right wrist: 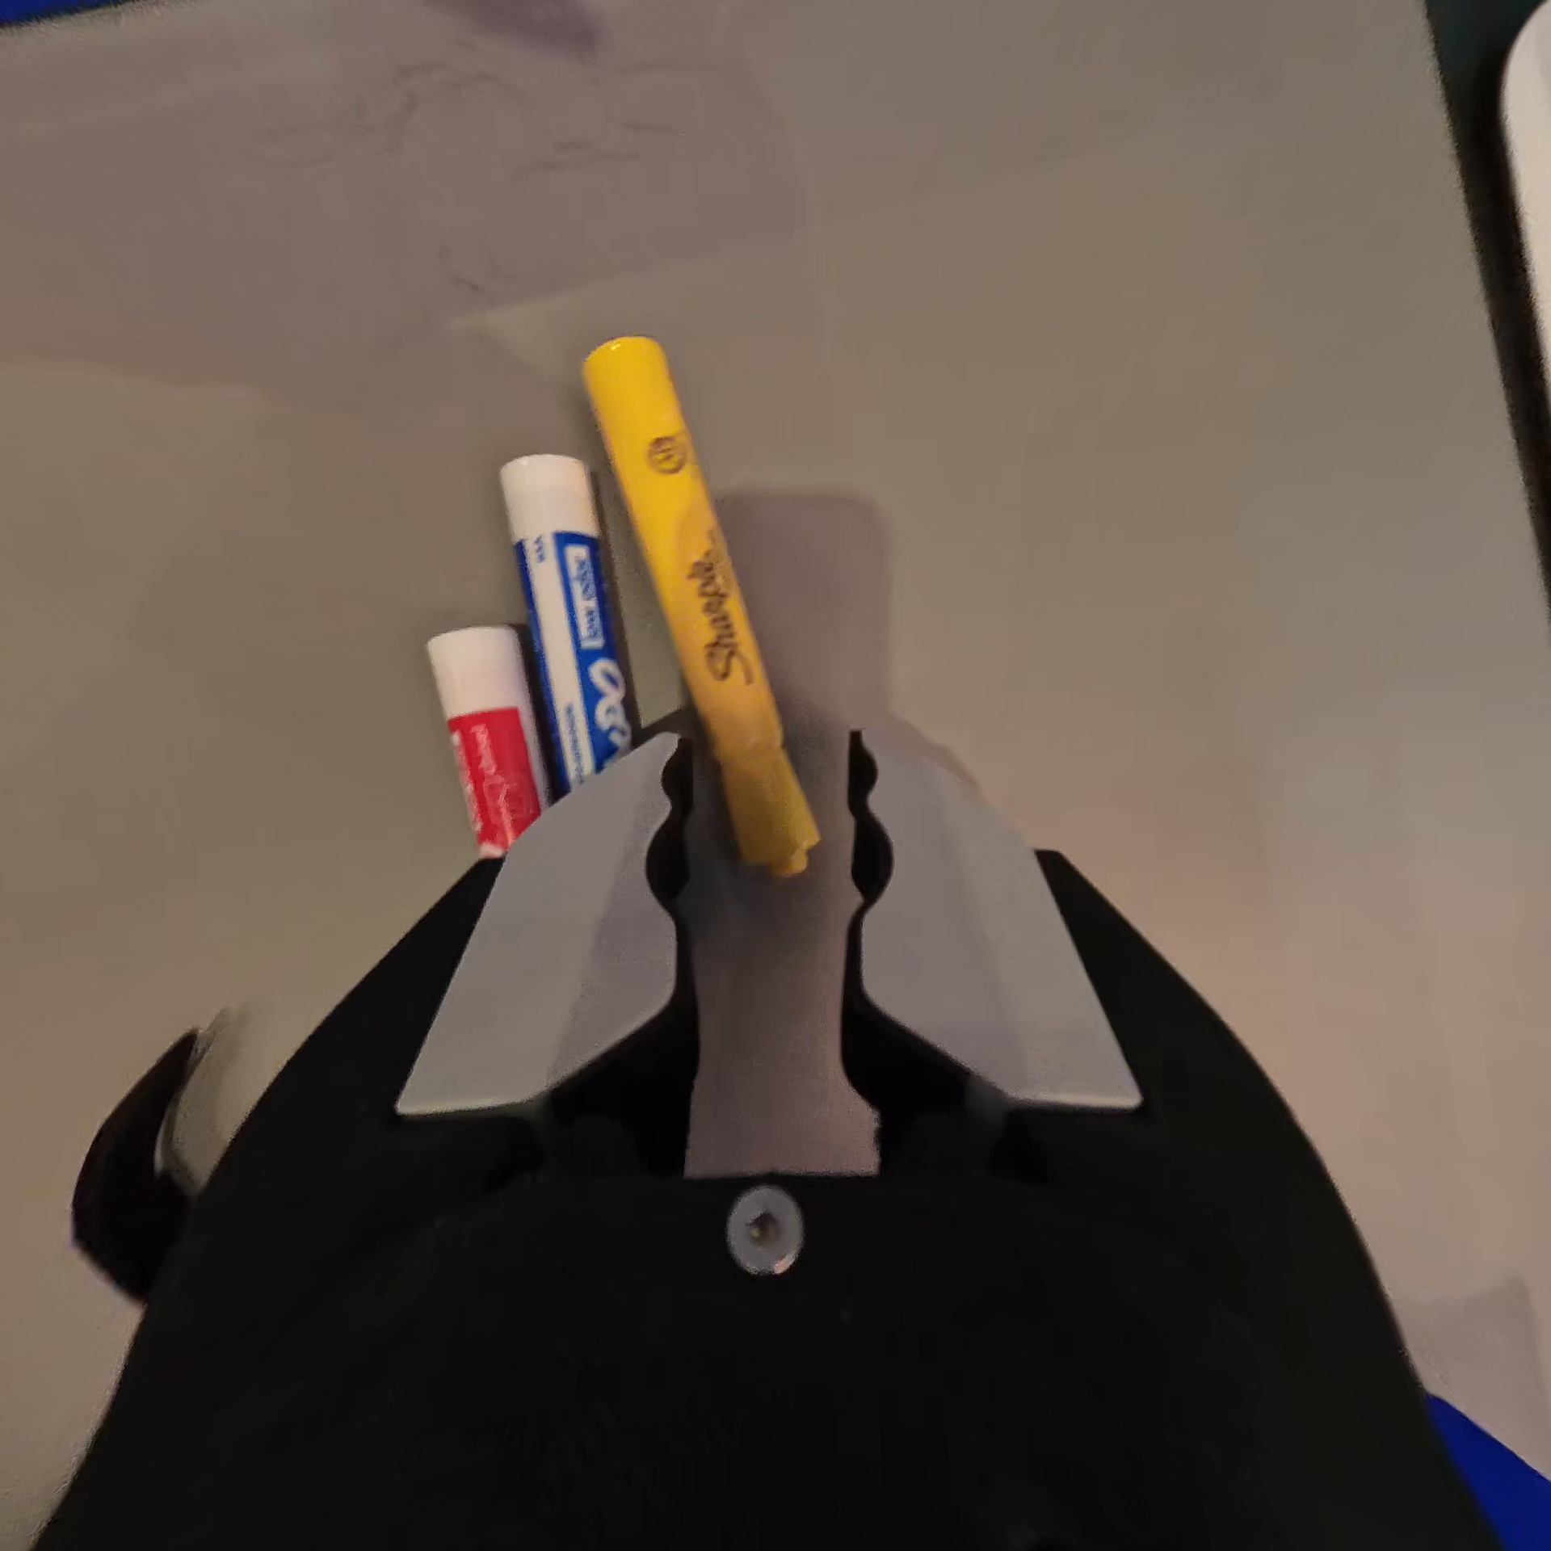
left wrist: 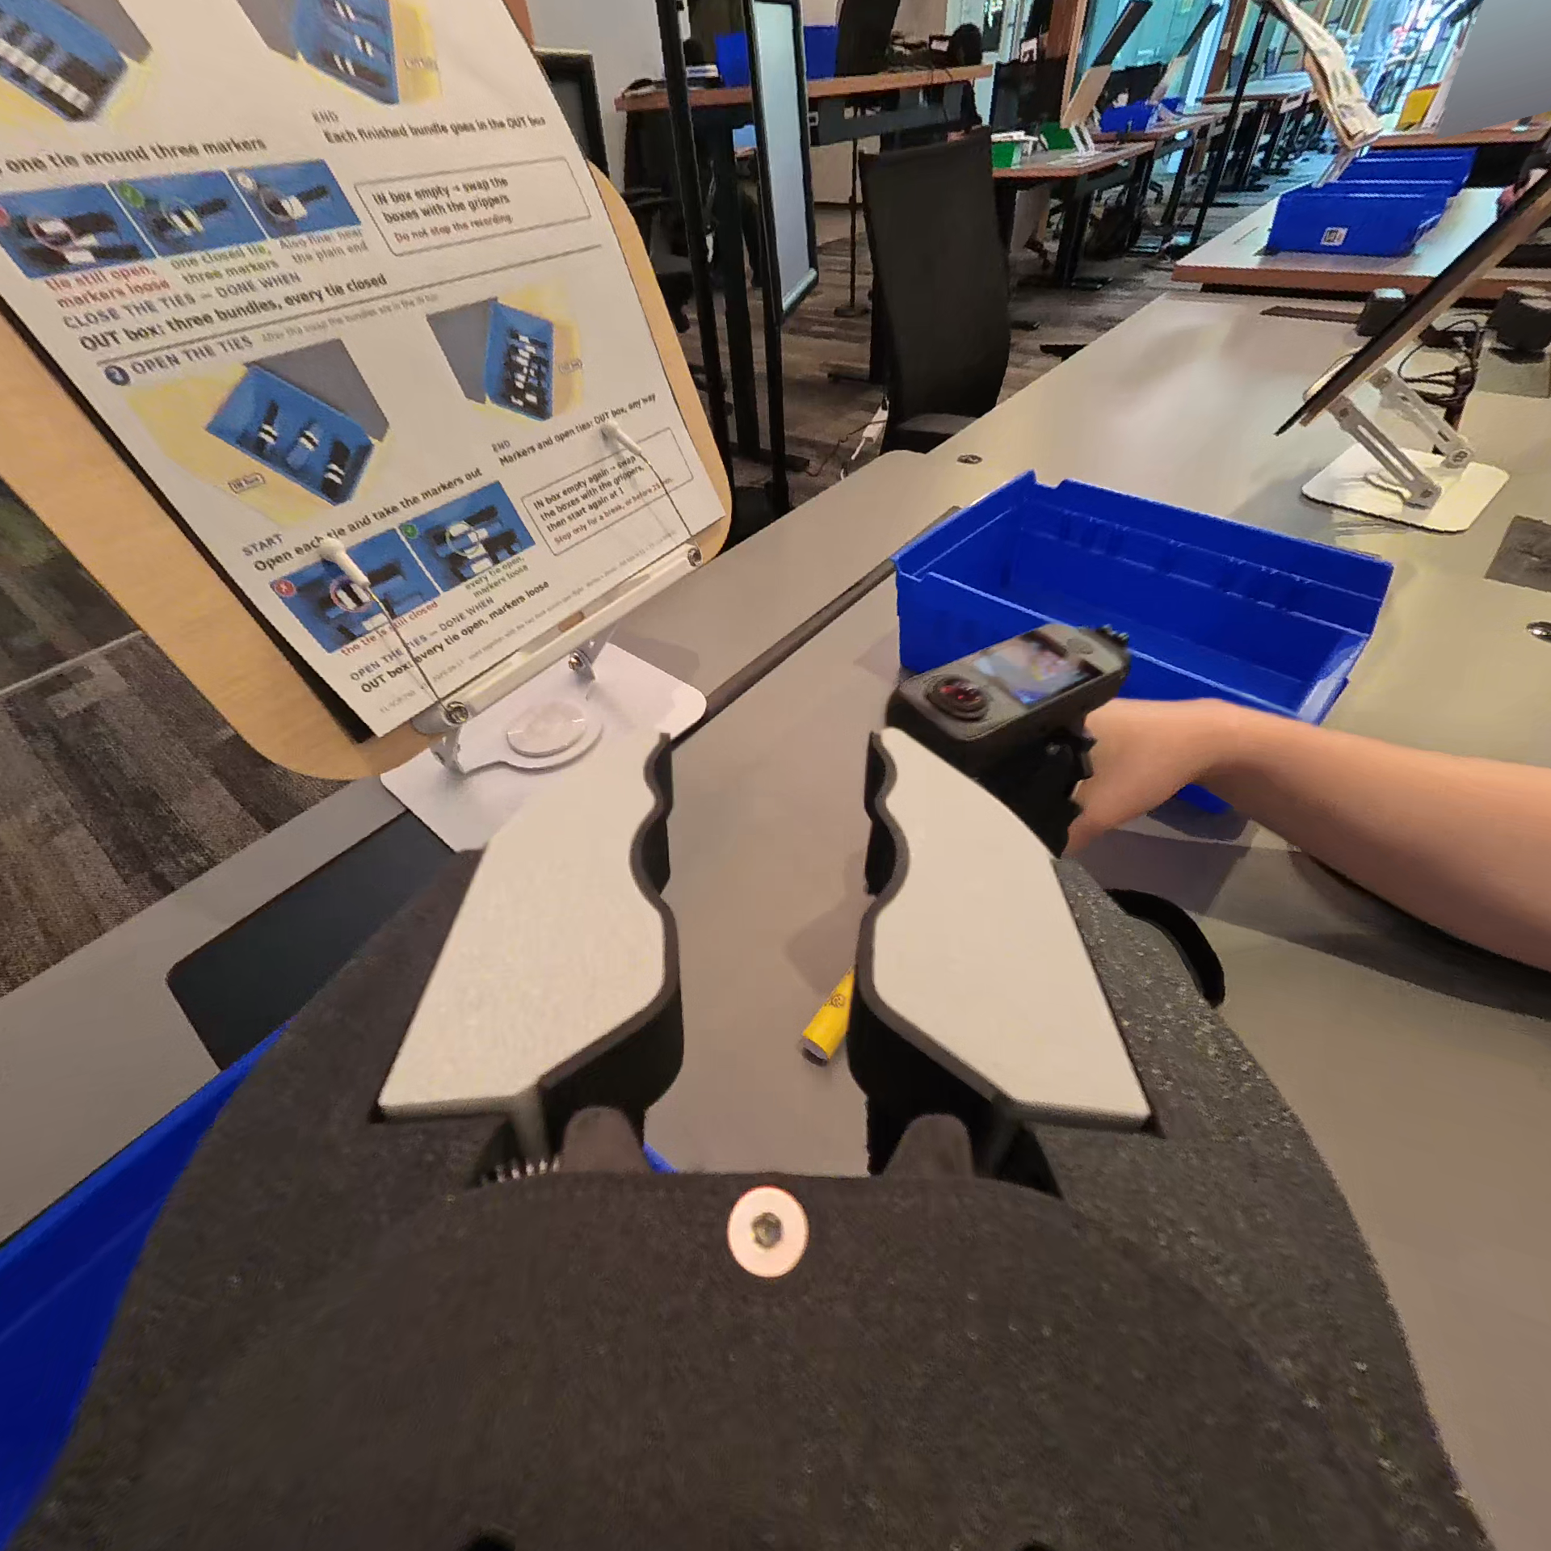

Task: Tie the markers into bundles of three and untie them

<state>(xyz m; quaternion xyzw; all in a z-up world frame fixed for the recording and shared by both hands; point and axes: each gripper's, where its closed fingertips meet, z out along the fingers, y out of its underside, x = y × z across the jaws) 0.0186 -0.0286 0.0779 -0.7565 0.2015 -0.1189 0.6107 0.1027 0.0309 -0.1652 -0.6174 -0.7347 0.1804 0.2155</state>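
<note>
Yellow marker [right wrist: 703, 604] lies on the grey table [right wrist: 1091, 420], its near end between the parted, empty jaws of the right gripper [right wrist: 768, 755]; blue-labelled marker [right wrist: 564, 621] and red-labelled marker [right wrist: 487, 738] lie just beyond its left finger. Left gripper [left wrist: 768, 755] gapes empty too.

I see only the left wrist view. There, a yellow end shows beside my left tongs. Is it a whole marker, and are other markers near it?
Observer: Yes. The right wrist view shows a whole yellow marker lying on the grey table.
Operator: Do the right tongs hold it?
Observer: No. The right tongs are open. The marker's near end lies between the tips, with a gap on each side.
Operator: Are there other markers?
Observer: Two, just left of the yellow one in that view: a blue-labelled marker and a red-labelled marker, side by side, partly hidden behind the tongs.
</note>
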